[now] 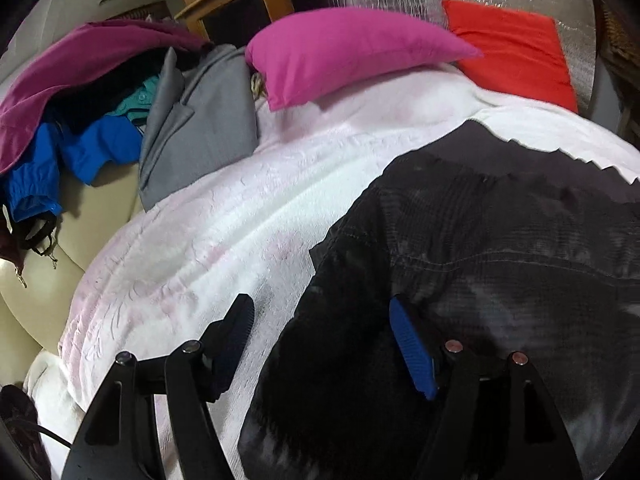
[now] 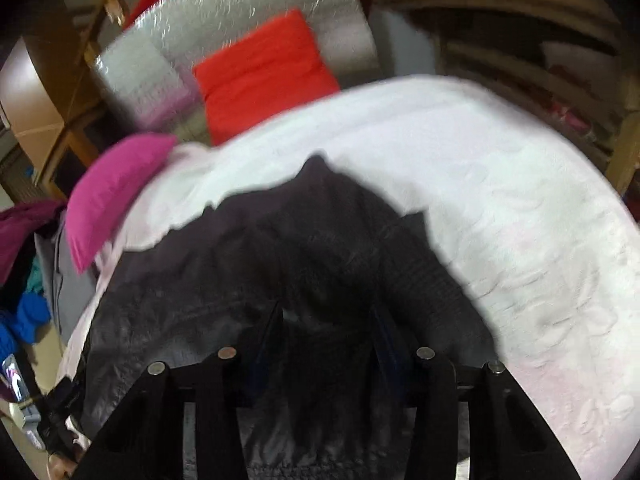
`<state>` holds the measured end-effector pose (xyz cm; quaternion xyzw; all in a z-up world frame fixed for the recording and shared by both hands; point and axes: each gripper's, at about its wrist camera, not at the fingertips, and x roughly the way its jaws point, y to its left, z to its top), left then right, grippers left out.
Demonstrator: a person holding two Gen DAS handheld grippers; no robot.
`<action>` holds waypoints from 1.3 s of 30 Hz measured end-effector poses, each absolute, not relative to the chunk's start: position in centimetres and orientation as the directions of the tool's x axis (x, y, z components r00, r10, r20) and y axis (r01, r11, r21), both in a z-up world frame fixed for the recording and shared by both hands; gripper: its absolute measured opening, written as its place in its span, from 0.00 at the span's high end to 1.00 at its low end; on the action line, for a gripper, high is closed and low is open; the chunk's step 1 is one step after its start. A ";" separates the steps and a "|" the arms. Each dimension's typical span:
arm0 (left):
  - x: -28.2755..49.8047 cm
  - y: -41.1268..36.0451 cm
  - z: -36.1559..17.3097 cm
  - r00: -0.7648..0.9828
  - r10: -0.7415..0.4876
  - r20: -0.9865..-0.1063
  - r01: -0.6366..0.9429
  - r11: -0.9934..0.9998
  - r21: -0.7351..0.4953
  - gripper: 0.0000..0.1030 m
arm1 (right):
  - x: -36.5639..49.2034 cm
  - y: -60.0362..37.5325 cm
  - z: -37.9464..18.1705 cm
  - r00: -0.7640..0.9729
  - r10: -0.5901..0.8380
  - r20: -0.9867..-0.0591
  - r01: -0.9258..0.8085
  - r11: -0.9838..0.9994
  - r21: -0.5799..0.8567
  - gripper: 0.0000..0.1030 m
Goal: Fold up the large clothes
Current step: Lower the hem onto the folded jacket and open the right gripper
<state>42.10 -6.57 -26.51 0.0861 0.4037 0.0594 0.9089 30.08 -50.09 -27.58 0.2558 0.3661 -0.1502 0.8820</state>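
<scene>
I have a dark jacket lying on the white blanket that covers the bed, near my edge of it; this is the garment to fold, and I judge I am early in the job, at the point of taking hold of the cloth for a first fold. My left gripper hangs over the jacket's left border with its jaws spread wide and nothing between them; one finger is over the blanket, the other over the dark cloth. My right gripper is down on the middle of the jacket; its fingers are lost in blur and dark fabric, so I cannot tell whether it is clenched or released. Next I should close the left jaws on the border itself, taking the jacket and not the blanket beneath; the pink pillow and the pile of clothes lie well apart.
</scene>
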 end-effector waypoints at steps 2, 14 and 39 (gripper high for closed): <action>40.9 -6.9 -25.6 0.696 0.141 -0.704 -0.017 0.984 0.180 0.31 | 29.1 -51.0 -27.0 0.703 -0.096 -0.705 0.471 0.805 0.360 0.51; 37.0 -9.6 -22.9 0.807 0.046 -0.589 0.087 0.977 0.195 0.31 | 30.0 -52.5 -28.9 0.676 0.009 -0.737 0.485 0.747 0.455 0.51; 37.7 -8.7 -23.3 0.786 0.036 -0.617 0.076 0.985 0.155 0.31 | 29.6 -53.2 -27.9 0.749 -0.008 -0.663 0.466 0.717 0.518 0.42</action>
